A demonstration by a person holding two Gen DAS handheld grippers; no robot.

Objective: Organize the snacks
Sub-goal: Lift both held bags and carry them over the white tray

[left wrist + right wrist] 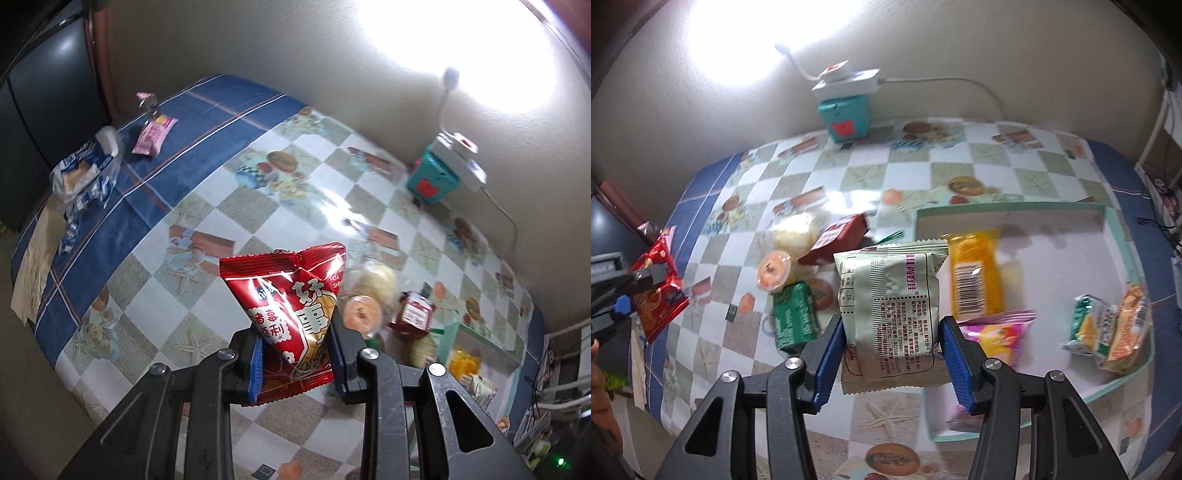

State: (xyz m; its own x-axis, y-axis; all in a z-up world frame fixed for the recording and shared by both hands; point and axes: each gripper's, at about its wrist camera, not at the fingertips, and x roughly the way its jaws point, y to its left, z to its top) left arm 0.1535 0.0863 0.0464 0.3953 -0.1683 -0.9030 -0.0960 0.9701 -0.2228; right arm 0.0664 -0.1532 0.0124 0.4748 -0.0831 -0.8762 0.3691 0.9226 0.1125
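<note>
At the bottom of the left wrist view, the left gripper [297, 363] pinches a red snack packet [291, 314] by its lower corner, blue pads pressed into the foil from both sides. At the bottom of the right wrist view, the right gripper [892, 349] clamps a pale green biscuit packet [892, 306] across its width, jaws partly spread by the packet's bulk. Both packets hang clear of the table [849, 177].

Just beyond the right gripper, at centre right, lies the white tray [1115, 236] with a teal rim. It already holds a yellow packet [977, 273], a pink packet [995, 332] and two small packets near its right edge. At centre left a loose cluster waits on the cloth: a green box [794, 315], an orange-lidded cup [774, 271], a rice cracker [796, 230] and a dark red box [838, 240]. Farthest back, against the wall at upper centre, stands a teal box [844, 120] with a white power strip [846, 83] on top.

The red packet is the weaker hold: gripped by one corner of slick foil, it could twist or slip out if swung quickly. The biscuit packet is puffed, so a tighter squeeze could crush its contents. The tray's near half is crowded, so a careless drop could land on the pink packet or catch the rim and tip out.
</note>
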